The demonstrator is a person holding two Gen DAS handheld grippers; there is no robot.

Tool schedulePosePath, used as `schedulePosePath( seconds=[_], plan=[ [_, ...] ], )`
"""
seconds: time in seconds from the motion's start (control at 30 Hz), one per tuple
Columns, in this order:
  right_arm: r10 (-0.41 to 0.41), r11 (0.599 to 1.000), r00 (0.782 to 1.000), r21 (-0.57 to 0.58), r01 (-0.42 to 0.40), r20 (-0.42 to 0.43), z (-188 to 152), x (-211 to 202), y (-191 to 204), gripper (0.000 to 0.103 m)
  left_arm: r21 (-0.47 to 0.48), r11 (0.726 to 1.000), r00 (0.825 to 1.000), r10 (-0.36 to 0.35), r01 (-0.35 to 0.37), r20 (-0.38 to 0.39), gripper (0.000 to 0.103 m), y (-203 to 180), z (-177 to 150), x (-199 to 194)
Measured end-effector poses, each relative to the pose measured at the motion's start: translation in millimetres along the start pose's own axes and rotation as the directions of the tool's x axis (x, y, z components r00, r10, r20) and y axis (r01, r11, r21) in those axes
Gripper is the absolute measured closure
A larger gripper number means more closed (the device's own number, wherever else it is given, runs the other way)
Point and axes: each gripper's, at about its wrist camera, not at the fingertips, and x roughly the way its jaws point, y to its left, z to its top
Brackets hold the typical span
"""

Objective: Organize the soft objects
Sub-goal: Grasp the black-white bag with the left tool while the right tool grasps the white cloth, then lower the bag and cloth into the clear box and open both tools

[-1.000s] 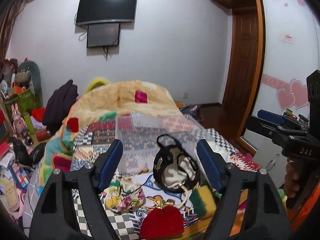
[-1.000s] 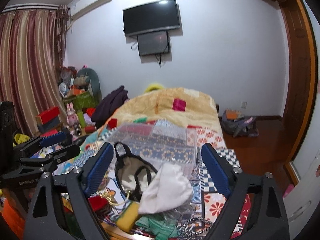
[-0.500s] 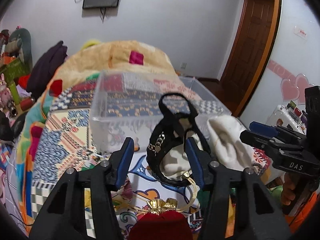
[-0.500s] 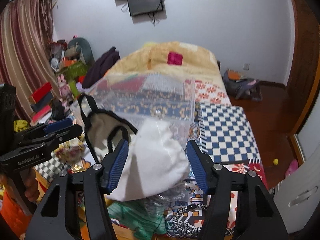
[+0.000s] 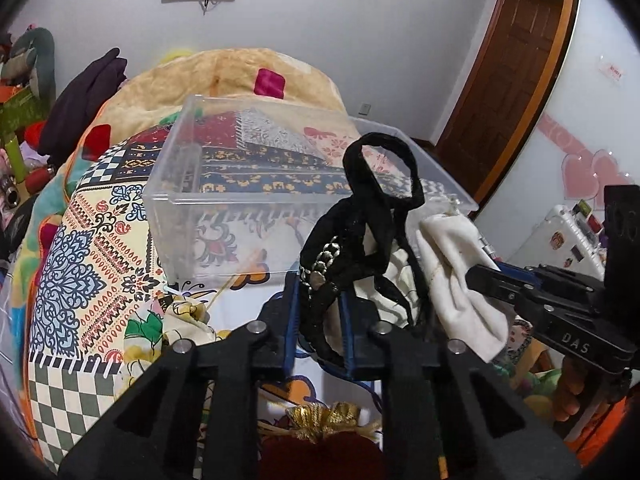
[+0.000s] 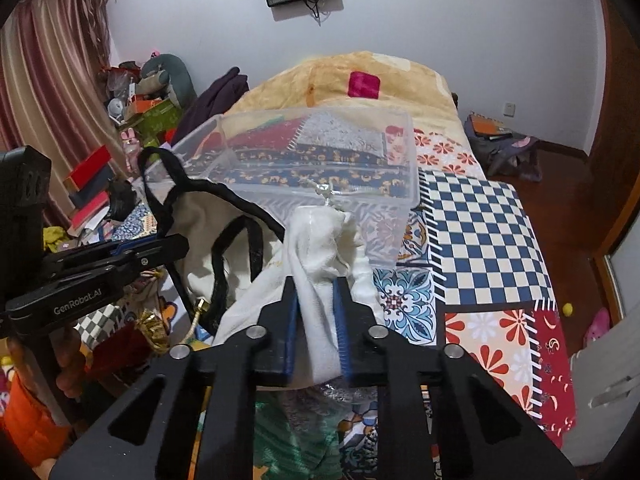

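A cream bag with black trim and straps [image 5: 352,224] lies on the bed in front of a clear plastic box [image 5: 176,200]. My left gripper [image 5: 319,292] is closing, and its pads press on the bag's black chain-trimmed rim. Beside it lies a white cloth pouch [image 6: 320,236], with my right gripper [image 6: 316,288] closing on it and the fabric bunched between the pads. From the right wrist, the bag [image 6: 208,216] and the left gripper [image 6: 176,248] sit at the left, and the box [image 6: 408,152] lies behind. From the left wrist, the pouch [image 5: 452,276] and the right gripper [image 5: 480,276] are at the right.
A red pouch with a gold tie [image 5: 320,452] and a floral cloth [image 5: 180,320] lie near me. A green knit item [image 6: 288,432] sits under the right gripper. The patchwork quilt [image 6: 480,220] covers the bed, with a beige blanket [image 5: 224,76] behind. Clutter [image 6: 140,112] stands at the left.
Both grippers dropped toward the bed and tilted down. The left went from wide open to shut on the bag's rim, and the right from wide open to shut on the white pouch.
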Motion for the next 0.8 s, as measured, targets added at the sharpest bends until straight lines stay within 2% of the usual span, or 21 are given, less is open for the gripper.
schedulePosePath(
  seconds=[0.13,0.33,0.67,0.8],
  plan=[
    [0.02,1.0,0.999,-0.015,-0.02,0.045,4.6,-12.4,6.9,0.093,-0.002,1.0,0.999,-0.004,0.004,0.041,0.093,0.0,-0.6,-22.1],
    [0.038,0.999,0.99,-0.044,-0.032,0.133,14.1,-37.3,17.9,0.093,-0.015,1.0,0.991,-0.002,0.004,0.133,0.095,2.9,6.7,-58.6],
    [0.024,0.999,0.97,-0.045,-0.013,0.243,40.9,-58.1,18.8,0.093,-0.008,1.0,0.972,-0.016,0.018,0.236,0.096,-2.3,40.3,-90.5],
    [-0.002,0.999,0.963,-0.03,0.011,0.271,54.2,-55.6,14.6,0.093,-0.009,1.0,0.957,0.001,0.002,0.291,0.096,-2.3,58.8,-98.1]
  ],
)
